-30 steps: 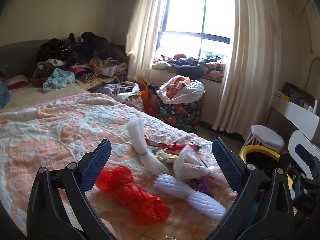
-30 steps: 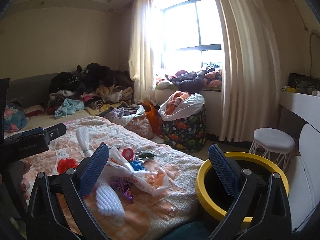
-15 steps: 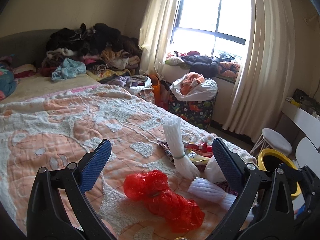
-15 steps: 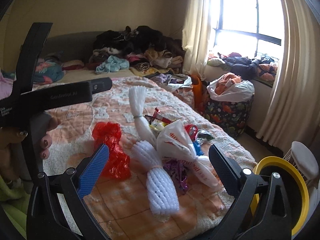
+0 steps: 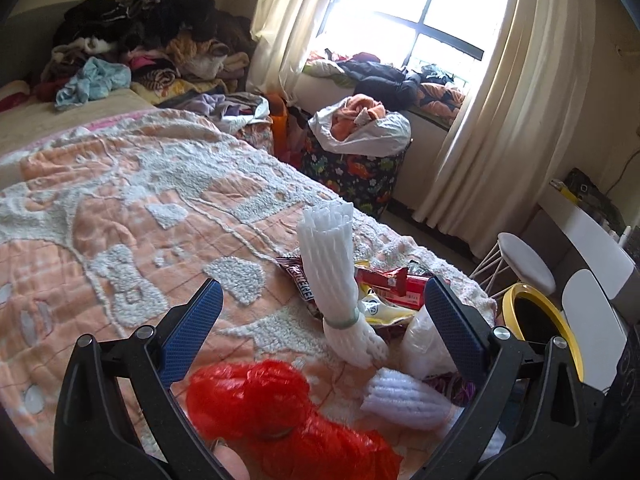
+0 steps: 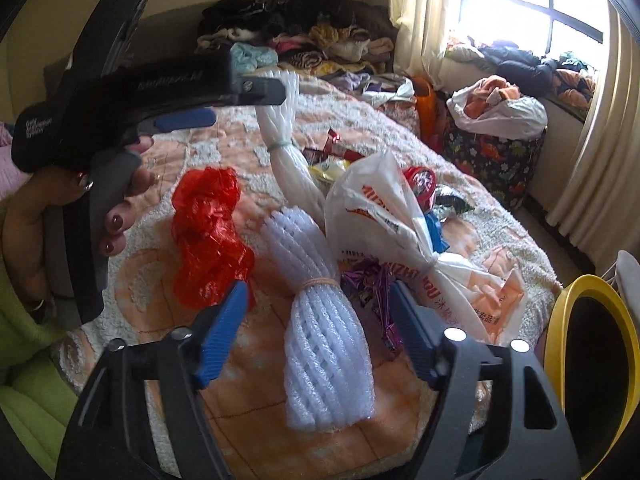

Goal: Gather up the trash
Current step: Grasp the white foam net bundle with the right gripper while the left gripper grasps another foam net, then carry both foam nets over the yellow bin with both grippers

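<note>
Directly ahead of the right gripper (image 6: 316, 320) lay a white ribbed foam-net bundle cinched by a rubber band (image 6: 320, 316), resting on the orange-and-white tufted bedspread (image 5: 132, 216). Its long axis ran roughly away from the camera, between the spread blue pads, so the released jaws straddled its near half without touching it. The left gripper (image 5: 320, 320), also released and empty, hovered further back over a crumpled red plastic bag (image 5: 276, 412); the right hand was plainly nearer. Beside the bundle sat a tied white printed plastic bag (image 6: 384, 224), a second upright foam bundle (image 5: 332, 272) and candy wrappers (image 5: 384, 284). A yellow-rimmed black bin (image 6: 592, 364) stood off the bed's right edge.
</note>
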### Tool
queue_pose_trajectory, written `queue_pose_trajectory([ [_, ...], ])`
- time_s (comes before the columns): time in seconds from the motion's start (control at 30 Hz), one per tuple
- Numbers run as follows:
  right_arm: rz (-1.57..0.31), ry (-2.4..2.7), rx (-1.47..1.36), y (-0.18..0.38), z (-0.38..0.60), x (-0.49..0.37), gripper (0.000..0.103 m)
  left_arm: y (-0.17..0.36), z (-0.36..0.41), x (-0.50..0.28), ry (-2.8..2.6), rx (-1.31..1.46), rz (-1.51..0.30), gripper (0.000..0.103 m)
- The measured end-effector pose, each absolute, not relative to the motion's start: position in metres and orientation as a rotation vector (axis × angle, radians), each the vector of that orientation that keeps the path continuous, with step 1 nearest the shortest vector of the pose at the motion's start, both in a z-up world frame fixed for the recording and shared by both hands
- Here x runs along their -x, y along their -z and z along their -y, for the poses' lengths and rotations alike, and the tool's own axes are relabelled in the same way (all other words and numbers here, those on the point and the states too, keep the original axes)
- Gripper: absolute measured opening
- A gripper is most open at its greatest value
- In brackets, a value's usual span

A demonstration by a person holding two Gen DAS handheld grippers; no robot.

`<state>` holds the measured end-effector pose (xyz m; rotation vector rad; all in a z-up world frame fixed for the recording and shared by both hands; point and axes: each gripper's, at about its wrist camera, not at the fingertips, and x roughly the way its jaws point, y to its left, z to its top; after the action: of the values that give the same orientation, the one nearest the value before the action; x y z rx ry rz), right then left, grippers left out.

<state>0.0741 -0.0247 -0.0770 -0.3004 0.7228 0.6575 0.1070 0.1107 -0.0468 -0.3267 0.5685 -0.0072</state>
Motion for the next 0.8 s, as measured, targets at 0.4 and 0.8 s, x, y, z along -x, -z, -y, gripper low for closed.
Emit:
queue_pose_trajectory([
  [0.4,-0.852,-0.683,0.321,0.104,0.015,-0.092,0.032,0.070,-0.118,-0.138,0.042,0.465,-0.670,0.057],
  [0.8,-0.697,-0.725,0.037,0.056,0.072,-0.085,0.031,0.037,-0.102,-0.113,0.075,0.445,-0.579,0.016],
])
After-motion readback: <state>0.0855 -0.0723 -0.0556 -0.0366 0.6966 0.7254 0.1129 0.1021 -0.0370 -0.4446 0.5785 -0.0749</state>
